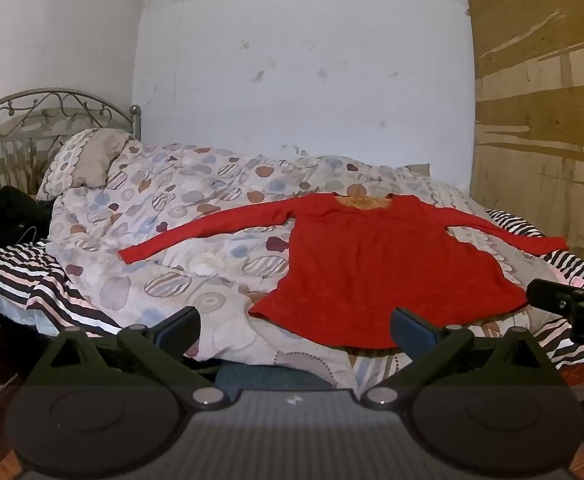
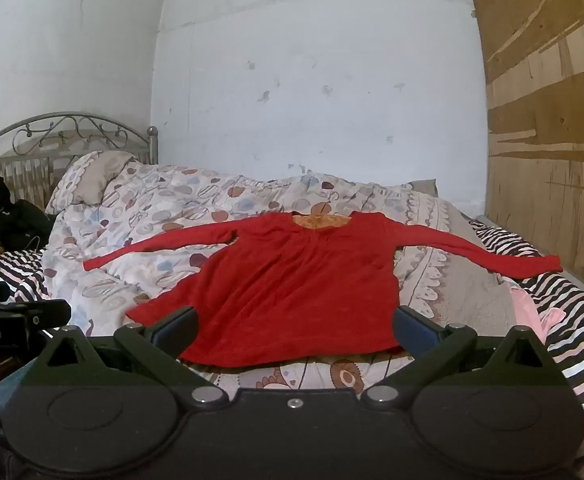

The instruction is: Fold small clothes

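I'm holding both wide-open, empty hand-held grippers, left and right, short of the red top, aiming for a sleeve cuff first.

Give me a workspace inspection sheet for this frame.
Surface: patterned duvet over striped sheet, rumpled.
Job's things: red long-sleeved top flat, unfolded, sleeves spread.
Clutter: black bag, pillow by the headboard.
Grippers: left gripper and right gripper open, empty, near the hem.
Cables: thin white cord on the bag.
Surroundings: white wall, metal headboard, worn wooden board.
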A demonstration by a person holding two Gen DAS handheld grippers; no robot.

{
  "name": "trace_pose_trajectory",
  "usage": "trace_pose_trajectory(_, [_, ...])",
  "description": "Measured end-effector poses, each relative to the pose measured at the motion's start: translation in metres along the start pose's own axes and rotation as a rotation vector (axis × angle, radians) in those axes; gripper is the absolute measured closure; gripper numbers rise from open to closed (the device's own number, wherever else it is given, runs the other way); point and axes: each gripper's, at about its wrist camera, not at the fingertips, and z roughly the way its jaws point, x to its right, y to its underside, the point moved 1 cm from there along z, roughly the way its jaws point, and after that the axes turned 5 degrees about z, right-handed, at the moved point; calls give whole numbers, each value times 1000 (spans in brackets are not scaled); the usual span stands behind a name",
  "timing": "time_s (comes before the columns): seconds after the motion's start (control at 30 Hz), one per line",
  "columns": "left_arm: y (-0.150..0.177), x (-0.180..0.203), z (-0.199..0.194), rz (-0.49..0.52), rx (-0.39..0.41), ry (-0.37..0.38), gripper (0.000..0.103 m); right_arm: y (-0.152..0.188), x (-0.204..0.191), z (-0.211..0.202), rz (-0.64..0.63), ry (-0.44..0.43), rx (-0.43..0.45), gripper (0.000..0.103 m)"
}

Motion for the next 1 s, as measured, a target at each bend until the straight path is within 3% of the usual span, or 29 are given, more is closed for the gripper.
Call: trace_pose_trajectory(1.0, [2, -4, 0, -7, -4, 2, 0, -1, -1, -1, -3, 11, -4, 0])
